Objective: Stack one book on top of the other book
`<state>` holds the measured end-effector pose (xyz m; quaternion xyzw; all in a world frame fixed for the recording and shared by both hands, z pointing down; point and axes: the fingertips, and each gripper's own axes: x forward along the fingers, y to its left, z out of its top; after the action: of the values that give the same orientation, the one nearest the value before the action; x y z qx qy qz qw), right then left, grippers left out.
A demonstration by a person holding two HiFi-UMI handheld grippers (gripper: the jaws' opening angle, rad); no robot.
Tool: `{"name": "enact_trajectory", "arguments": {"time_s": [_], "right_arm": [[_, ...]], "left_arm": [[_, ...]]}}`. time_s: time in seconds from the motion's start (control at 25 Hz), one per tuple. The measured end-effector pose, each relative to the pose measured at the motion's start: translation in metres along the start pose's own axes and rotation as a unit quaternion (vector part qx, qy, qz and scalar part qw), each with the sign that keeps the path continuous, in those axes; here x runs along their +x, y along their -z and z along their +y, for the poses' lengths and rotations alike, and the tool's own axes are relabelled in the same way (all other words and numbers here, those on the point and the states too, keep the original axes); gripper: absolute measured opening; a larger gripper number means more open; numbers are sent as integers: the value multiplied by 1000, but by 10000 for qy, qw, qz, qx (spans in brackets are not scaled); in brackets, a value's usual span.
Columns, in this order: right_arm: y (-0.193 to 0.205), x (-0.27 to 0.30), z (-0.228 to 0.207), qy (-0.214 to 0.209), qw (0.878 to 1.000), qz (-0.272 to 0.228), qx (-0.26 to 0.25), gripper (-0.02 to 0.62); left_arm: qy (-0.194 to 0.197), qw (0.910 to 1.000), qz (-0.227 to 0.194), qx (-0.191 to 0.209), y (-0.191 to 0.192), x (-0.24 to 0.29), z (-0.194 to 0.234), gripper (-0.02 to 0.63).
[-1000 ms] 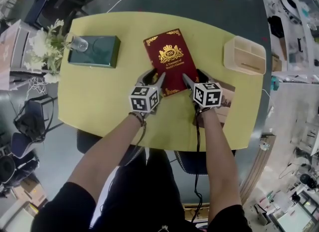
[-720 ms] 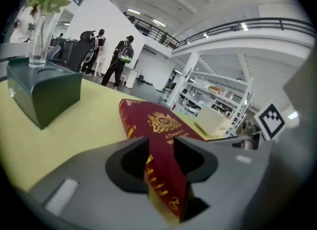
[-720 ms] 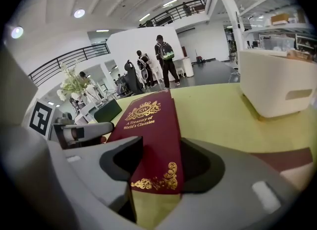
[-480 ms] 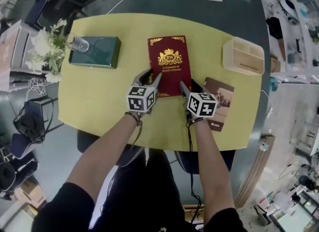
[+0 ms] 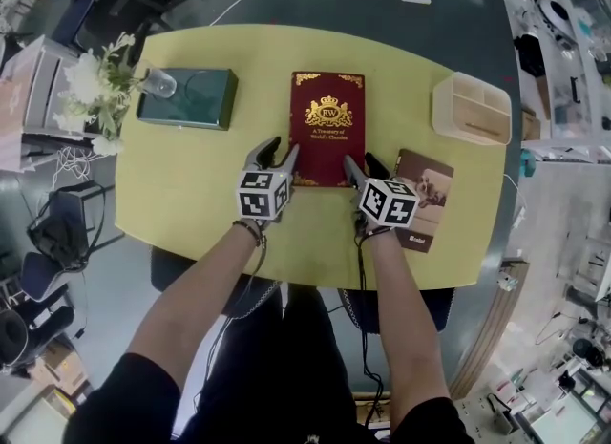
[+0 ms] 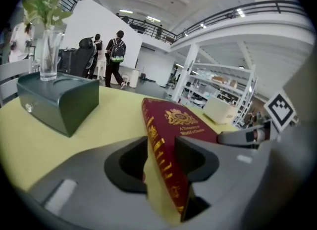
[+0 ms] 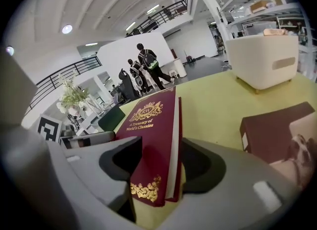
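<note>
A dark red book with gold print lies square on the yellow table. My left gripper straddles its near left corner, the spine running between the open jaws with gaps on both sides; its jaws have just opened a little. My right gripper straddles the near right corner; its jaws have just been opening, and the pads stand off the book. A thinner brown book lies flat just right of the right gripper and shows again in the right gripper view.
A dark green box with a glass vase of white flowers stands at the back left. A cream desk organizer sits at the back right. The table's near edge runs just behind both grippers. People stand far off in the room.
The red book has turned from tilted to square. Both grippers shifted left, and the right one drew back, uncovering the brown book.
</note>
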<state>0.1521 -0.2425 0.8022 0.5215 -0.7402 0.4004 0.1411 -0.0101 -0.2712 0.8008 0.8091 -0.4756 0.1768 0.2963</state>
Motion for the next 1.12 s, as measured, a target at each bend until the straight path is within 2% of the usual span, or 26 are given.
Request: {"name": "enact_trajectory", "arguments": {"time_s": [0.2,0.36,0.6,0.68,0.72,0.88,1.12], "right_arm": [[-1,13,4,-341,9991,15,258,244],[-1,14,7,-250,9994,-12,237,241],[2,12,10,-73,9995,-48,305,232],[5,9,13,-47,9992,-60,380,227],[7,7,14,-15,9991,-71,406,225],[15,1,20,52,9988,-111,481,222],[24,-15,37,52,9984,-243,504,222]], "left_arm": [[149,9994,-78,-298,3,3,-3,172],[253,9993,-171,-232,2,5,-11,86],[237,9994,-169,-190,2,4,-14,81],[324,9994,-110,-90,2,4,-18,200],[333,9994,-82,-54,2,4,-19,204],[236,9997,-55,-76,5,-3,-13,146],[208,9997,-111,-8,12,-26,-13,143]]}}
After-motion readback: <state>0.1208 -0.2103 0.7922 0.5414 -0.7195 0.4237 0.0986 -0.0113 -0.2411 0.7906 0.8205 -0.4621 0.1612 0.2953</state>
